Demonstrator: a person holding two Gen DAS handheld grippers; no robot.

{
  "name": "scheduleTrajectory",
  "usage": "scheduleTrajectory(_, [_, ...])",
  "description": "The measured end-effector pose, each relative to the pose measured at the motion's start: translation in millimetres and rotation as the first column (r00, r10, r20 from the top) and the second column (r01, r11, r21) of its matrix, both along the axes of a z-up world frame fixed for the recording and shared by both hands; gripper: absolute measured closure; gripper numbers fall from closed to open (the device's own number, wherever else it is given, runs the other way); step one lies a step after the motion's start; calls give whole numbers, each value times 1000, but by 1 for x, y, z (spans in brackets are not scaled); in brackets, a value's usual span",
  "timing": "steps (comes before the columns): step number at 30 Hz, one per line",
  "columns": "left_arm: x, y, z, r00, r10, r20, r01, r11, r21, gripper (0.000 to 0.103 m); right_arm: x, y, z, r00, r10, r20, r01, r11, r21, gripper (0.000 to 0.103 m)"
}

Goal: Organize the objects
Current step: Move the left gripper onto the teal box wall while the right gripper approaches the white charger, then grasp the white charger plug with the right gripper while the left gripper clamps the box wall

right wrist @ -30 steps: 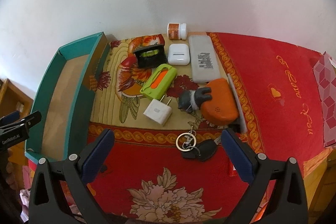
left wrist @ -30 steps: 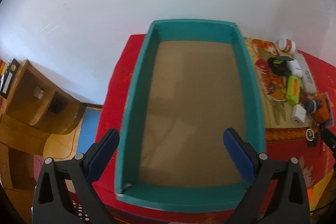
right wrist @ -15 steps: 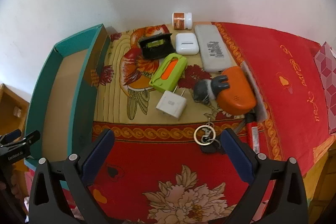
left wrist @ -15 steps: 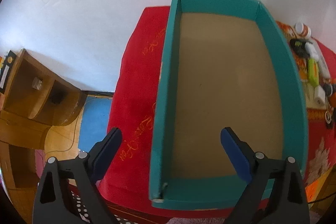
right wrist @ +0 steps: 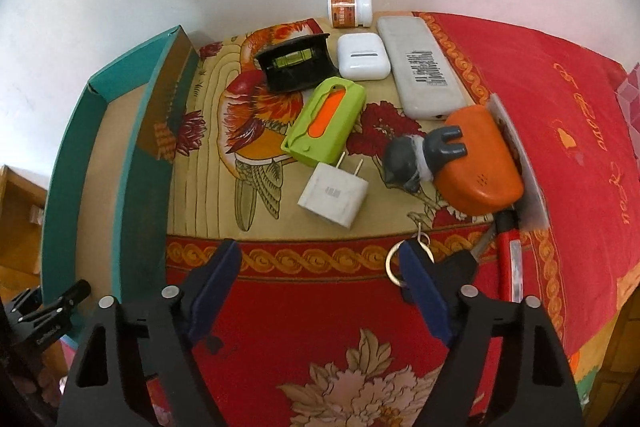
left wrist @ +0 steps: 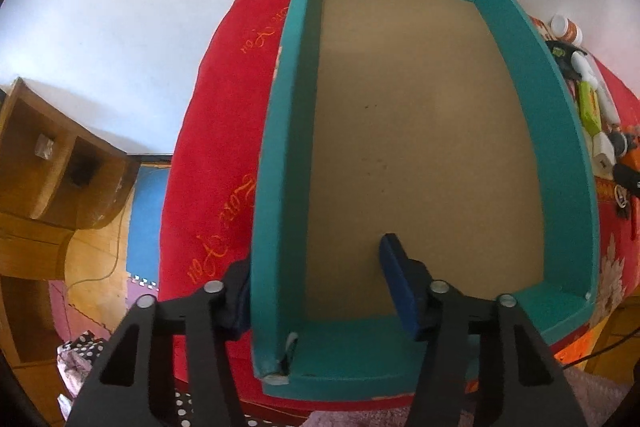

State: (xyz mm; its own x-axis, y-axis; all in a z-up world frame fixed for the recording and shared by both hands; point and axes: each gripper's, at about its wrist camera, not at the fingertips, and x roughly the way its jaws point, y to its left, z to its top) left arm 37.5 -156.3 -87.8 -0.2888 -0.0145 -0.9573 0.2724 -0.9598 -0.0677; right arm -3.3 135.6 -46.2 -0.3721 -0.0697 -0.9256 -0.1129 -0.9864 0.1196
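Left wrist view shows the left gripper (left wrist: 320, 291) closing astride the near-left wall of the empty teal box (left wrist: 280, 155) on the red cloth, pads not yet pressing; light, stiff cardboard, best pinched there.

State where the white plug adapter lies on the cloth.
In the right wrist view, the white plug adapter lies mid-frame, just below the green case and left of the grey figurine.

Teal box (left wrist: 276, 163), plain tan floor inside. Red cloth (right wrist: 560, 99) with gold script, cream flowers, gold scroll border; yellow bird-print panel (right wrist: 240, 131). Lime-green case (right wrist: 326, 123) with orange slot, white charger (right wrist: 334, 199), orange case (right wrist: 476, 167), black level (right wrist: 298, 67). My pads (right wrist: 424, 291) dark blue.
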Motion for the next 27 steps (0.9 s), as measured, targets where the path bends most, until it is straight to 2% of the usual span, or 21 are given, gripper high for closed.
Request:
scheduleTrajectory(4, [1, -3, 0, 999, 44, 11, -44, 999, 4, 57, -10, 4, -3, 1000, 25, 6, -25, 1000, -17, 26])
scheduleTrajectory(5, [2, -5, -1, 998, 60, 17, -60, 998, 5, 60, -12, 5, -3, 997, 70, 12, -70, 997, -22, 26])
scheduleTrajectory(9, [3, -13, -3, 994, 106, 30, -107, 994, 34, 60, -19, 4, -9, 996, 84, 6, -84, 996, -43, 26])
scheduleTrajectory(11, [7, -15, -3, 991, 131, 32, -132, 990, 40, 60, -22, 3, -15, 997, 81, 20, -80, 996, -41, 30])
scheduleTrajectory(13, [12, -15, -4, 991, 128, 35, -129, 990, 50, 60, -24, 3, -22, 996, 72, 56, -69, 996, -61, 32])
scheduleTrajectory(20, [9, -22, -6, 997, 72, 32, -73, 996, 56, 59, -26, 5, -23, 998, 6, 67, -1, 997, -81, 32])
scheduleTrajectory(22, [11, -26, -5, 997, 75, 24, -76, 996, 56, 67, -26, 7, -24, 997, -18, 75, 25, 995, -99, 32])
scheduleTrajectory(24, [14, -32, -5, 996, 84, 16, -85, 995, 48, 81, -27, 5, -24, 996, -17, 83, 25, 995, -92, 32])
scheduleTrajectory(27, [15, -35, -4, 998, 67, 14, -68, 995, 80, 94, -29, 0, -24, 996, -17, 86, 23, 998, -66, 32])
